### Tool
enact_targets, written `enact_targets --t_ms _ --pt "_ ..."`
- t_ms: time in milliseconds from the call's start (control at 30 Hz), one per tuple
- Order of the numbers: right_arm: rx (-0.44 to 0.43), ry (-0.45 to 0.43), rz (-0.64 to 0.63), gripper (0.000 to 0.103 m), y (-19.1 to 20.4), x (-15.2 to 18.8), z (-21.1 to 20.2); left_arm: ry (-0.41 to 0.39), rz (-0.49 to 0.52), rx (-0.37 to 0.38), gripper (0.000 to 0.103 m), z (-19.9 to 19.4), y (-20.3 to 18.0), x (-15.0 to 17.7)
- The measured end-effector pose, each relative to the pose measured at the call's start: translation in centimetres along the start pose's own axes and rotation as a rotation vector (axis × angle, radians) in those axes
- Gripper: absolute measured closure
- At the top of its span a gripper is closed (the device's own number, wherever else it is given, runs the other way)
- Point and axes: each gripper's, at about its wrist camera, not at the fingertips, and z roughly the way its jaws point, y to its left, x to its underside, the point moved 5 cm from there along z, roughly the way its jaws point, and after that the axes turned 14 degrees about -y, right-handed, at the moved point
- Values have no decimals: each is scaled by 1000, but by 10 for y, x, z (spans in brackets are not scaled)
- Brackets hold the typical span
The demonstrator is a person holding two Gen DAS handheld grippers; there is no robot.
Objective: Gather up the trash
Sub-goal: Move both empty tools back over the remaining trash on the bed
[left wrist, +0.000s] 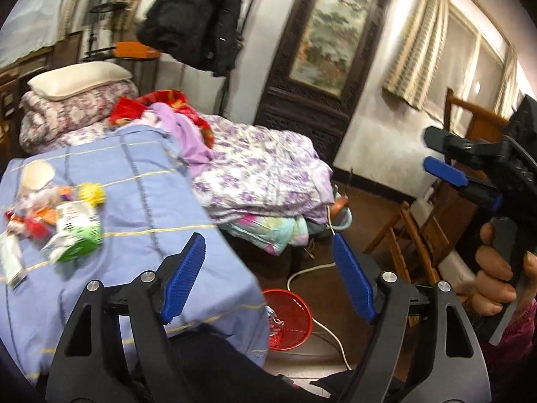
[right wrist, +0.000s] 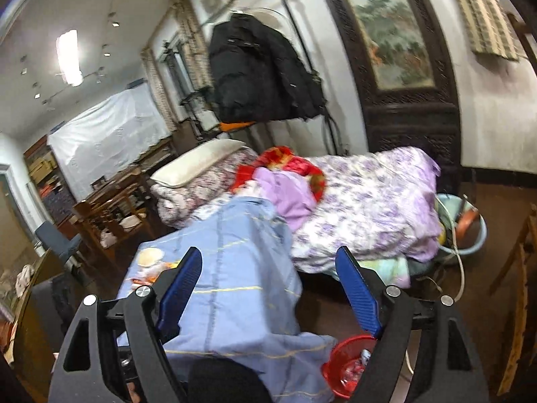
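The jaws of the left gripper (left wrist: 268, 278) and right gripper (right wrist: 270, 290) are spread, nothing held; trash (left wrist: 57, 215) lies on the blue bedcover (left wrist: 144, 181), above the red basket (left wrist: 288, 319).

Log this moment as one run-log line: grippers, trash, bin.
left gripper: open, empty | right gripper: open, empty | trash pile: on blue bedcover | red bin: on floor, some trash inside

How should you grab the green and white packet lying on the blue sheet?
Probably pinch the green and white packet across its narrow width, coming from above. It lies flat on the blue sheet, crumpled, with other trash crowding its left side.
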Motion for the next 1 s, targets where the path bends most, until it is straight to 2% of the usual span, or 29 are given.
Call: enact_targets --t_ms 200,333,500,600,800,900,1000 --pt "-67 -27 -60 21 47 -4 -13 -64 -57 -93 27 -41 43 -6" --pt "-91 2 -90 20 69 6 -6 -84 -103 -168 27 -64 80 -3" --pt "-76 26 -95 20 71 13 1 -75 -107 -251 27 -75 119 0" --pt "-36 27 -68 20 60 11 6 -70 -92 -290 27 -76 135 -2" --pt "-66 102 -7 19 52 30 38 -81 -154 -398 27 -96 176 1" --pt "-129 166 -22 19 68 52 65 -85 -194 -463 27 -116 199 9" --pt "-201 269 -40 19 96 84 102 -58 -216 -550 27 -132 224 20"
